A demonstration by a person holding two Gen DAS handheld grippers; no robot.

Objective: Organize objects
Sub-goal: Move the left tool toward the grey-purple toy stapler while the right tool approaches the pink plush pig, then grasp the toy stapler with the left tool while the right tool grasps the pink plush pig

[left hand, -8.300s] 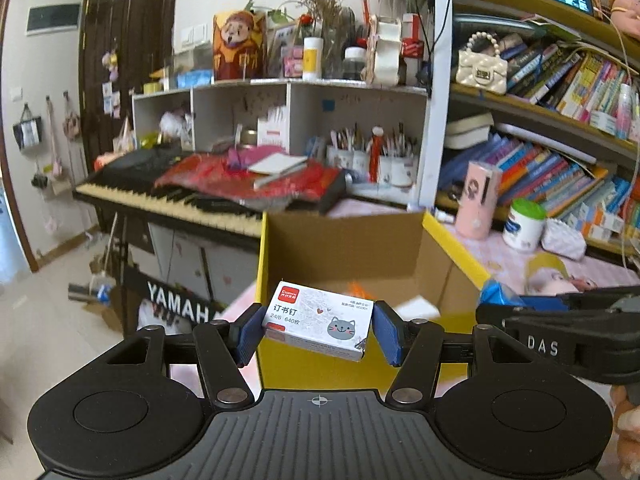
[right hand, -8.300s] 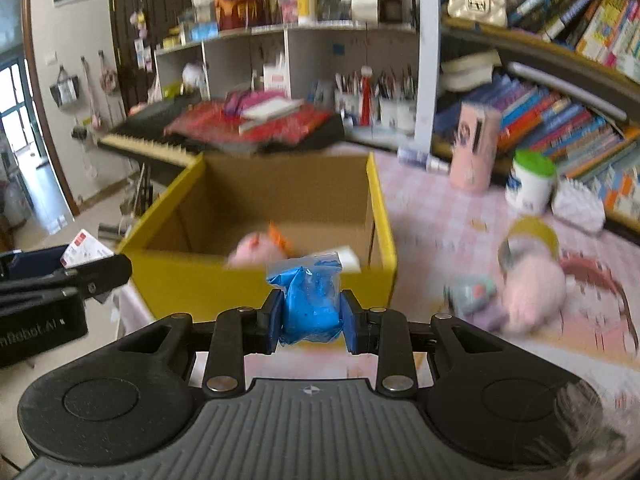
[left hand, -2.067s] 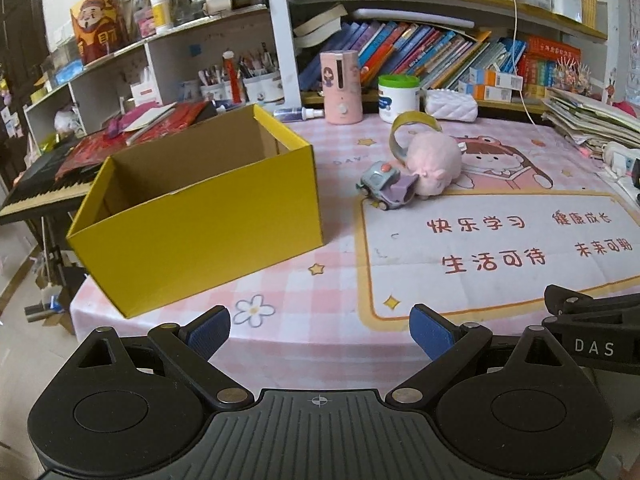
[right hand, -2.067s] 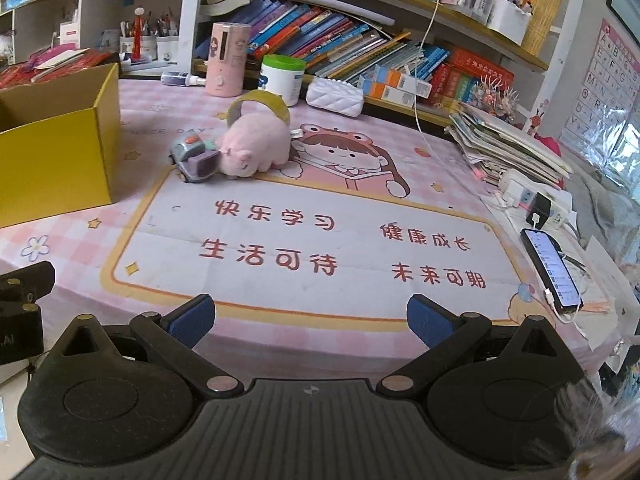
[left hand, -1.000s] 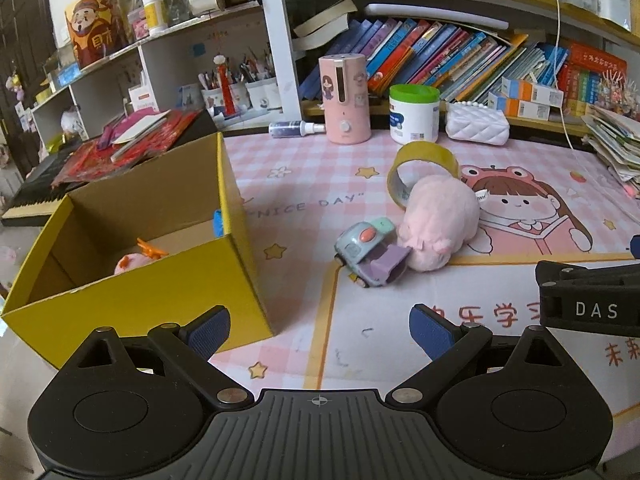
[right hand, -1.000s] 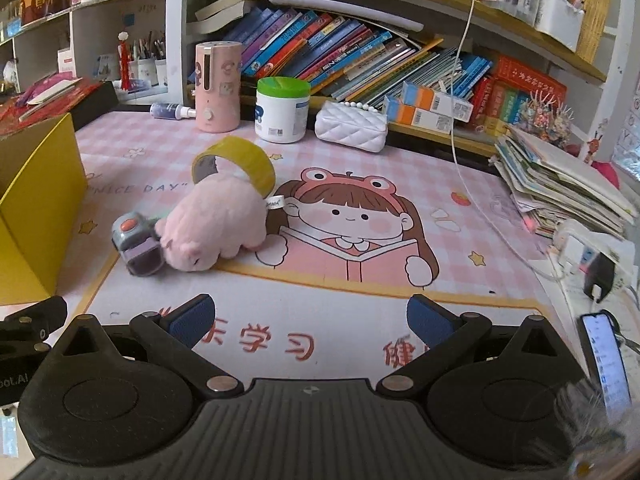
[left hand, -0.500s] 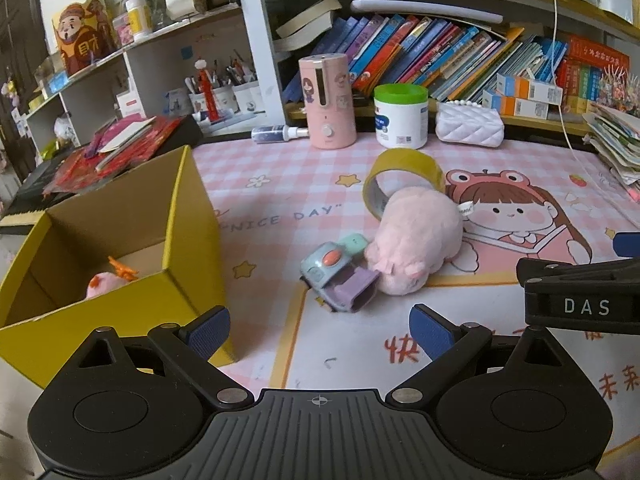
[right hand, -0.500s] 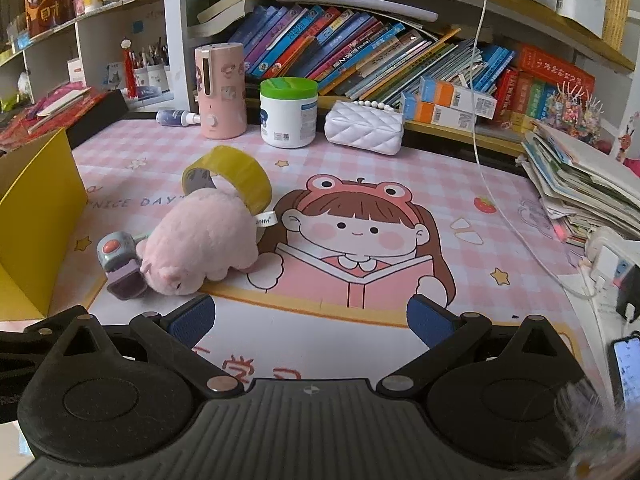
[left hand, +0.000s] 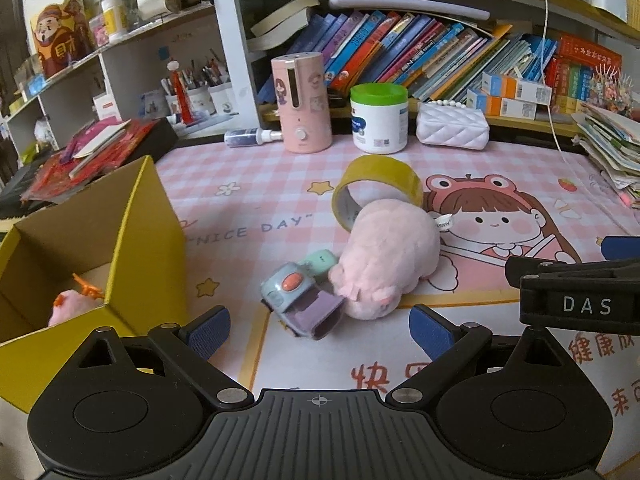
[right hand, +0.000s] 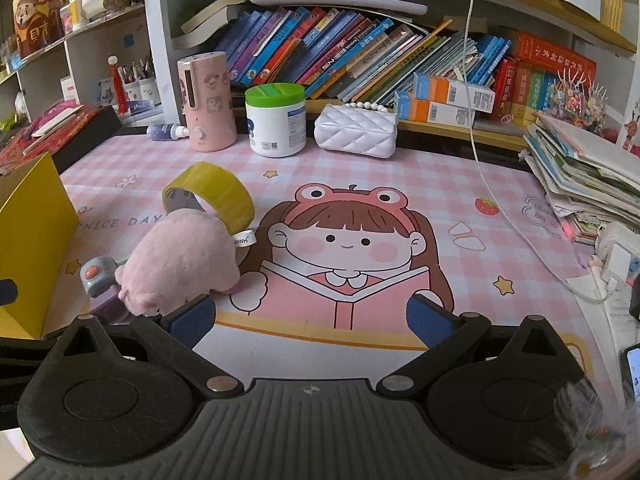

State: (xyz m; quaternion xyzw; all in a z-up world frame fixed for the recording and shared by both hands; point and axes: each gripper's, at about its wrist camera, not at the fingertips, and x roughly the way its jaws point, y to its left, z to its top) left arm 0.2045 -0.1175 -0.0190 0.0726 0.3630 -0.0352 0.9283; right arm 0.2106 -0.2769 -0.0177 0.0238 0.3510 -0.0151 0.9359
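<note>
A pink plush pig [left hand: 388, 256] [right hand: 180, 256] lies on the pink desk mat. A small grey-and-purple toy with an orange button [left hand: 300, 300] [right hand: 98, 280] touches its snout, and a yellow tape roll [left hand: 376, 188] [right hand: 212, 192] stands on edge behind it. The yellow cardboard box [left hand: 132, 248] [right hand: 28, 248] sits at the left with a pink toy [left hand: 72, 304] inside. My left gripper [left hand: 319, 328] is open, just short of the small toy. My right gripper [right hand: 310, 320] is open too, to the right of the pig, its left pad near the plush.
A pink dispenser [left hand: 302, 100], a green-lidded white jar [left hand: 379, 118] and a white quilted pouch [left hand: 452, 130] stand along the mat's back edge under shelves of books. Stacked papers [right hand: 588, 176], a charger [right hand: 616, 256] and a cable [right hand: 504, 200] crowd the right side.
Both grippers have moved forward toward the pig and the small toy, which now look larger and closer. Both stay open with nothing held. The box has slid further left in view.
</note>
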